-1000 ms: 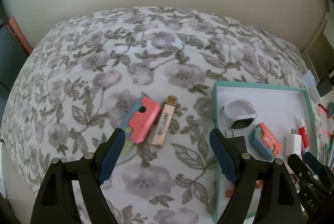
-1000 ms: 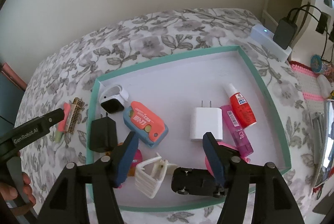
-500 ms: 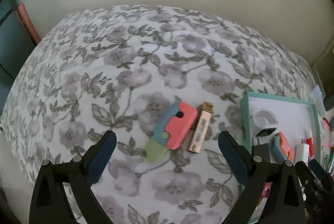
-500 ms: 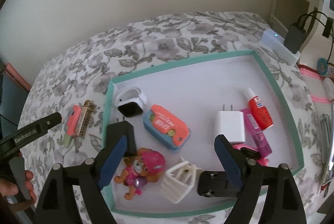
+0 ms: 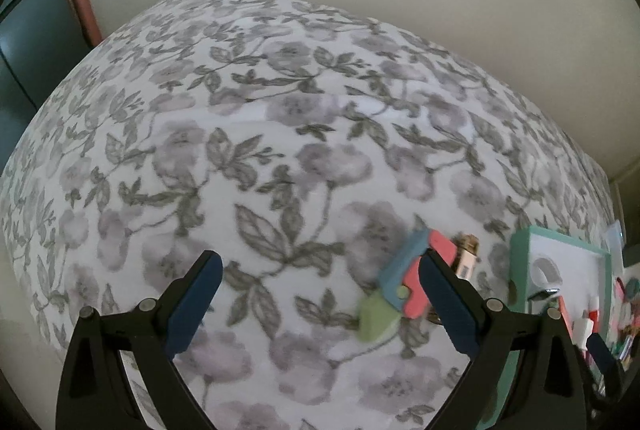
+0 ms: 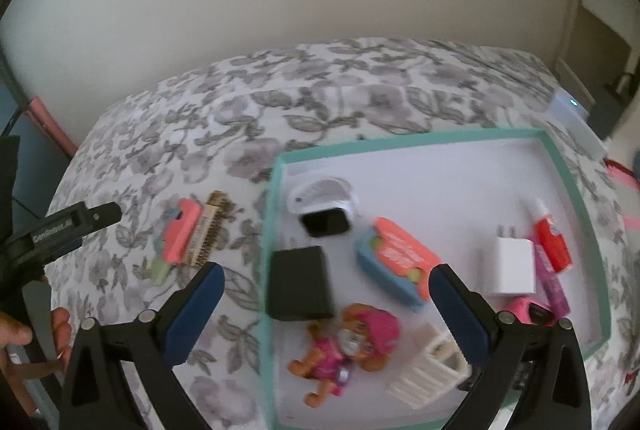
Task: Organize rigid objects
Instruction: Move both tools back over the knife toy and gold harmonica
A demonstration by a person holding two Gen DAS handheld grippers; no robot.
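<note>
A pink, blue and green folding toy (image 5: 404, 282) and a gold bar (image 5: 466, 258) lie side by side on the flowered cloth (image 5: 280, 157). My left gripper (image 5: 320, 294) is open and holds nothing; its right finger overlaps the toy in the picture. In the right wrist view the same toy (image 6: 180, 234) and bar (image 6: 210, 230) lie left of the teal tray (image 6: 272, 230). My right gripper (image 6: 326, 304) hangs over the tray's left rim and a black charger (image 6: 300, 282). Its jaws are opening and grip nothing.
The tray holds a white camera (image 6: 322, 205), an orange and blue case (image 6: 394, 266), a white charger (image 6: 514, 266), a red tube (image 6: 552, 238), a purple tube (image 6: 554, 282), a toy figure (image 6: 348, 342) and a white basket (image 6: 432, 366). A person's hand (image 6: 24, 334) holds the left gripper.
Both grippers' jaws have spread wider. The left gripper has swung left, so the toy and bar now sit at the right. The right gripper has also shifted left, uncovering the toy figure.
</note>
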